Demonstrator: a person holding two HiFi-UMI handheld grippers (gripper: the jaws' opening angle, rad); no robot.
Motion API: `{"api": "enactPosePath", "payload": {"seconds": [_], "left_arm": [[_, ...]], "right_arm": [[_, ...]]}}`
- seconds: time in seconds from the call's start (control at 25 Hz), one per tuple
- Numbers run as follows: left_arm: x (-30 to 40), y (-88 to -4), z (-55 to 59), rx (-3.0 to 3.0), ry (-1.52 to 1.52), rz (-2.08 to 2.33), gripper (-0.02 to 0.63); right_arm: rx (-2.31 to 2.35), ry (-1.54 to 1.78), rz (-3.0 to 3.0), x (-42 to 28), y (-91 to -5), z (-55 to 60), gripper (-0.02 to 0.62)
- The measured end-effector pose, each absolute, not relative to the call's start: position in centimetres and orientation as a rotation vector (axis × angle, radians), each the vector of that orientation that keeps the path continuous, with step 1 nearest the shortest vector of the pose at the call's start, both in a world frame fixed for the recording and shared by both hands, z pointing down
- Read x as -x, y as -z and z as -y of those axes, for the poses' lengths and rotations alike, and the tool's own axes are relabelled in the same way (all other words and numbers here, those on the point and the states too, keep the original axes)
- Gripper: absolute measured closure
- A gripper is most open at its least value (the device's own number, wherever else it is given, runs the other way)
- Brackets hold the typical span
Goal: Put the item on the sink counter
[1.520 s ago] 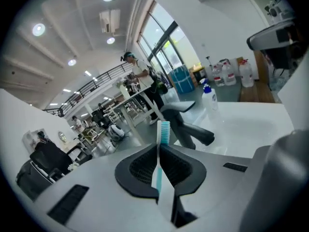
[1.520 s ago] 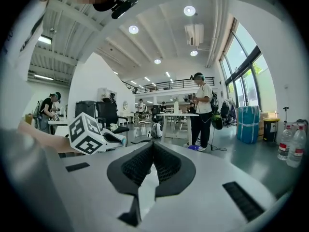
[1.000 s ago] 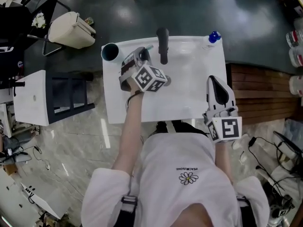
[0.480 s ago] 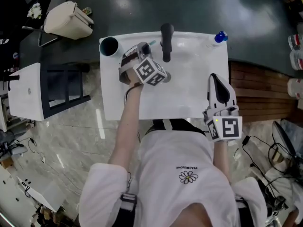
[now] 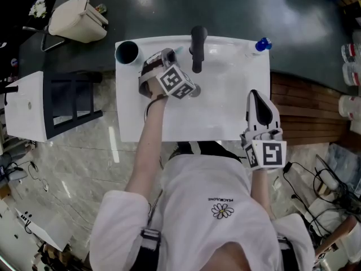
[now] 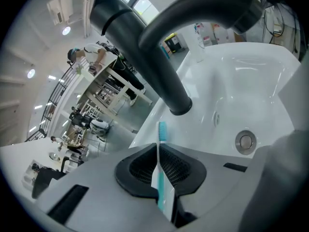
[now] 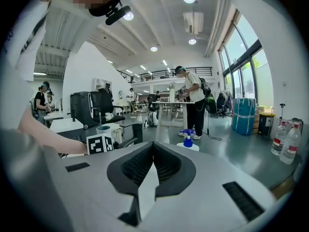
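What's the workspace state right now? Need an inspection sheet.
Surface: white sink counter, looks bare at the front; black faucet at the back of the basin.
Job's things: toothbrush held in the jaws, head pointing at the counter beside the faucet base; not yet set down.
Clutter: cup on the back left corner, blue-topped spray bottle on the back right corner.
Grippers: left gripper shut on the toothbrush; right gripper shut, empty, over the counter's right front edge.
Cables: loose cables on the floor at right.
Surroundings: bin, white shelf unit, wooden platform, bottles.
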State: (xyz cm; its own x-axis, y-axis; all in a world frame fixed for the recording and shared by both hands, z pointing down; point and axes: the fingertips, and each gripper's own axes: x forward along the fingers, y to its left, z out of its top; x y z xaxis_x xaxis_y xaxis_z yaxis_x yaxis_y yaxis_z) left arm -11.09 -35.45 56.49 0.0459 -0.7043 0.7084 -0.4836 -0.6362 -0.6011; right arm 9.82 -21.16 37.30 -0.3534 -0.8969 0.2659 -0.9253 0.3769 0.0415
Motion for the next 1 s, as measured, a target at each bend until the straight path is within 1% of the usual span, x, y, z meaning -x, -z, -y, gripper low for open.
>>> {"api": "enactPosePath", "payload": {"seconds": [0.8, 1.0], "left_arm": [[11.32, -56.51, 36.09, 2.156, 1.563, -1.281, 0.574], [11.26, -56.16, 36.05, 2.153, 1.556, -1.273, 0.552]], "right_arm": [[-1.595, -0.199, 2.388, -9.08, -38.02, 20.8, 0.584], [-1.602, -0.199, 2.386, -9.05, -37.94, 20.65, 0.584]]}}
